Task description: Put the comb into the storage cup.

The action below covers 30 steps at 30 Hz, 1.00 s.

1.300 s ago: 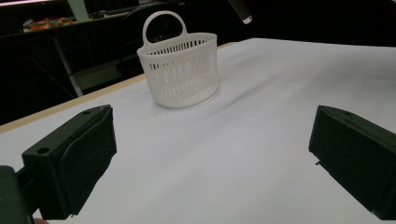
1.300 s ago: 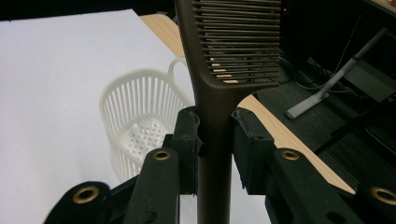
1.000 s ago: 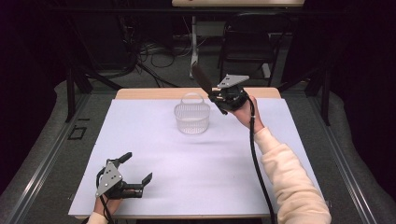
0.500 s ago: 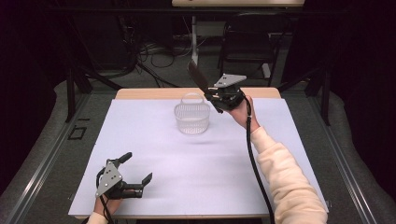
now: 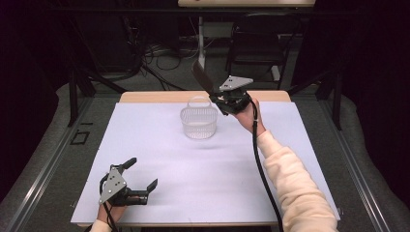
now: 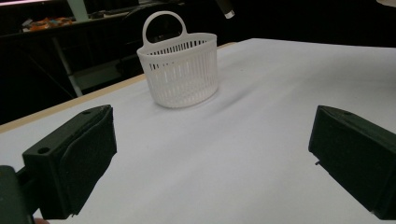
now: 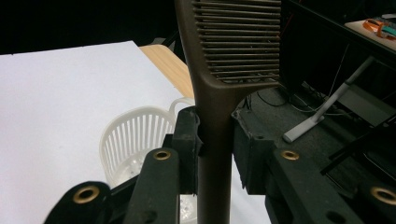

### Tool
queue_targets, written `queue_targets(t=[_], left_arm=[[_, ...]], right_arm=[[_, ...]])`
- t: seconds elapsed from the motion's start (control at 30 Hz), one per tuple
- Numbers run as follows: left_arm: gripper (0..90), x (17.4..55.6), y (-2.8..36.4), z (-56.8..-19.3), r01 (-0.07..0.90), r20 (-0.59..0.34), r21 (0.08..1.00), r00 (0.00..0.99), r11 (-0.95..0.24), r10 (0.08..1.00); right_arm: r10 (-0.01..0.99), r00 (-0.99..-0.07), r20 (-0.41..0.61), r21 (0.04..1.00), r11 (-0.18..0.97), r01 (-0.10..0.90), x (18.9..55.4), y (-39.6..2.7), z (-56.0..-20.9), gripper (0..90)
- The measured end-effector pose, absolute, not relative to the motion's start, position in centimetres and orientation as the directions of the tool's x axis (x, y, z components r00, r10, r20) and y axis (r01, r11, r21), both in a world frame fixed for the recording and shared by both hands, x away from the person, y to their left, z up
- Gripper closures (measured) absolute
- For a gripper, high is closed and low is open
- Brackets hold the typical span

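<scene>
The left gripper rests low at the near left corner of the table, its two black jaws spread wide with nothing between them. The right gripper is lifted above the far side on a stretched forearm in a cream sleeve, its jaws clamped on a brown plastic comb.

One white slotted basket, one brown comb, two grippers: left, right.
</scene>
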<state>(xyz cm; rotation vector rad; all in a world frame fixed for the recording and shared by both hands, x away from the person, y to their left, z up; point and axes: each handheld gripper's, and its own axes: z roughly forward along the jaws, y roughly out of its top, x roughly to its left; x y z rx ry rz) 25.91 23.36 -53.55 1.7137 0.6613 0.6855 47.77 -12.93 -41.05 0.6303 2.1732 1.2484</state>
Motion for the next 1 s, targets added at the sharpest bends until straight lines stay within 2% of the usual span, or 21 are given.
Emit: queue_targets(t=[1.0], left_arm=[[0.8,25.9,23.4,-53.5,0.083,0.11,0.971,0.674,-0.223,0.731]], right_arm=[[0.627,-0.741,-0.239,0.897,0.435,0.079,47.8,-11.1,-40.9,72.2]])
